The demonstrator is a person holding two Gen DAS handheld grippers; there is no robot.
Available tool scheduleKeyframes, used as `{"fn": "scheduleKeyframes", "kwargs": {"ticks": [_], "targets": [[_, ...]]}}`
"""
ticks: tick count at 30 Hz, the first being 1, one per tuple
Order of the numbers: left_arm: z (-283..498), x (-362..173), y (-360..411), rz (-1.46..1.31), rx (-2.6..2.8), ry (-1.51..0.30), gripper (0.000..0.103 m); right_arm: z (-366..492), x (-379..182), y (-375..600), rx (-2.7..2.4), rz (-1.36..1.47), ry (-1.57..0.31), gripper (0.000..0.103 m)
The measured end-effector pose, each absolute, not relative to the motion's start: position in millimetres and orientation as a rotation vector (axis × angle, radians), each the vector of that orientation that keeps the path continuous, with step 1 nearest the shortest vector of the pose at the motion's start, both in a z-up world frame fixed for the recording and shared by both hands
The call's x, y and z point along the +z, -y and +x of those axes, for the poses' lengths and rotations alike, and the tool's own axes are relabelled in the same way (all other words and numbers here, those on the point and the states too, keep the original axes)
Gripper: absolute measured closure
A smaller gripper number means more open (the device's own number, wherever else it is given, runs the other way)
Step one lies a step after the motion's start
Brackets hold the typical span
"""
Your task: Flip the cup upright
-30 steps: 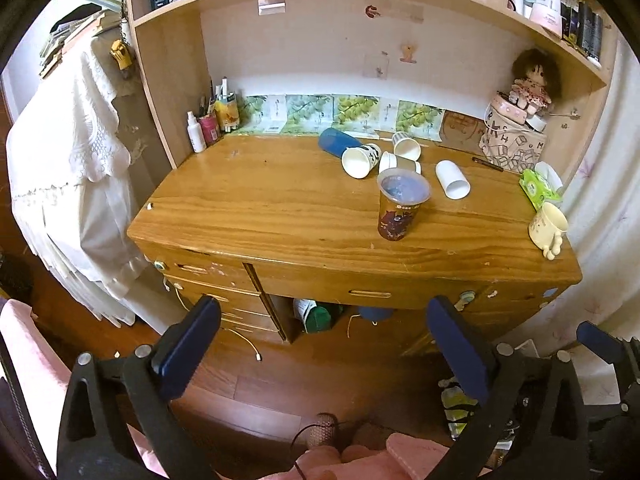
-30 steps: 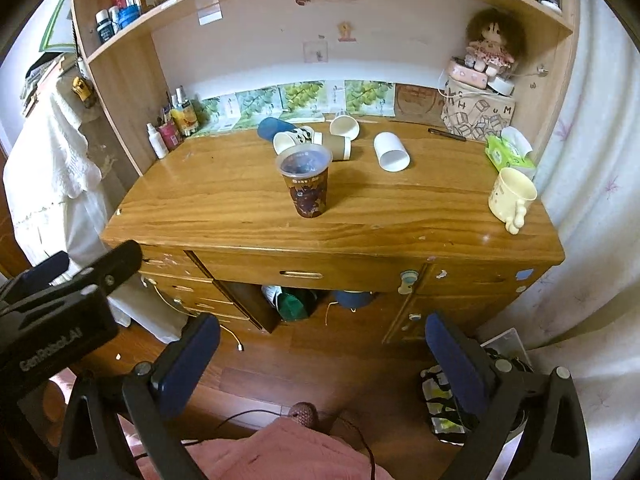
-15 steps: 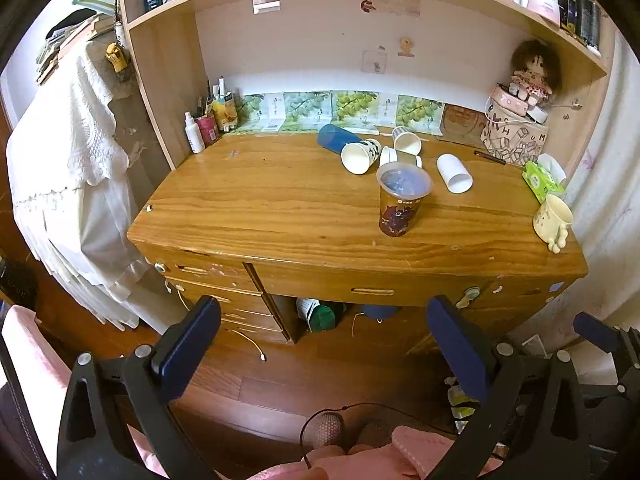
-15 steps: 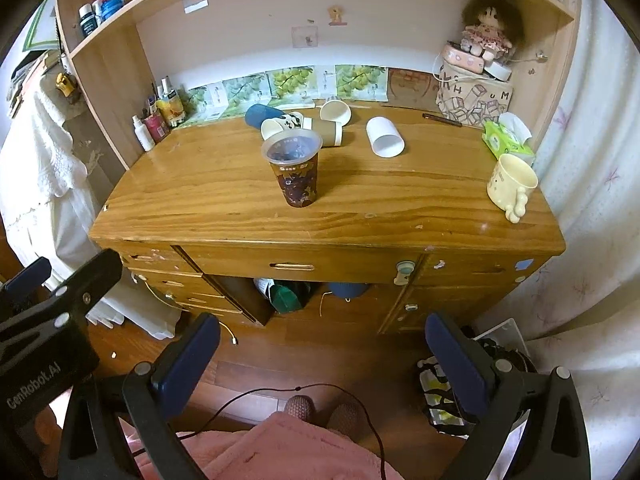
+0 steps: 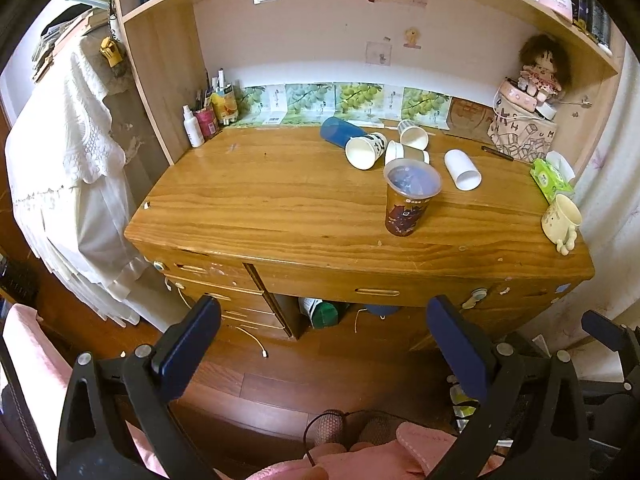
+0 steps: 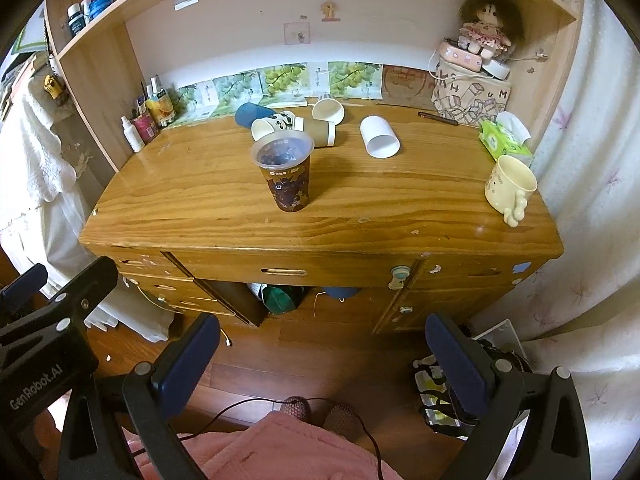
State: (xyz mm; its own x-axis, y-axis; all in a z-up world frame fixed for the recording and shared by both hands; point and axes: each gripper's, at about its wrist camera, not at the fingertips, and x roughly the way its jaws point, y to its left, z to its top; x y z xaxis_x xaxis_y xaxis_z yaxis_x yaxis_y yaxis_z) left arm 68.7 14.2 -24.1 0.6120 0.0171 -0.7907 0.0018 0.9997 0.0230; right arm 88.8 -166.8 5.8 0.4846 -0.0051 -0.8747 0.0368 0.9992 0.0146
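Observation:
A dark patterned plastic cup (image 5: 409,198) (image 6: 285,174) stands upright mid-desk. Behind it several cups lie on their sides: a blue cup (image 5: 340,131) (image 6: 251,114), a white panda cup (image 5: 366,150) (image 6: 272,125), a brown-sleeved paper cup (image 5: 406,156) (image 6: 318,133), a small paper cup (image 5: 413,134) (image 6: 328,110) and a plain white cup (image 5: 462,169) (image 6: 379,136). A cream mug (image 5: 561,219) (image 6: 511,186) stands at the desk's right end. My left gripper (image 5: 320,354) and right gripper (image 6: 320,354) are open and empty, held well in front of and below the desk.
The wooden desk (image 5: 280,208) (image 6: 400,208) has drawers below and a shelf above. Bottles (image 5: 202,120) stand at the back left. A doll on a box (image 6: 476,76) and a tissue pack (image 6: 505,140) sit at the back right. White lace cloth (image 5: 60,168) hangs left.
Both grippers have moved slightly, so the desk sits a little differently in view. Nothing on the desk has moved. Both grippers stay open.

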Motion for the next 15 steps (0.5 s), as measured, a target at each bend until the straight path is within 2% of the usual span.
{"fn": "scheduleKeyframes", "kwargs": {"ticks": [15], "targets": [[79.9, -23.7, -18.8, 0.020, 0.014, -0.909, 0.000, 98.5, 5.9, 163.7, -0.017, 0.020, -1.067, 0.000]]}}
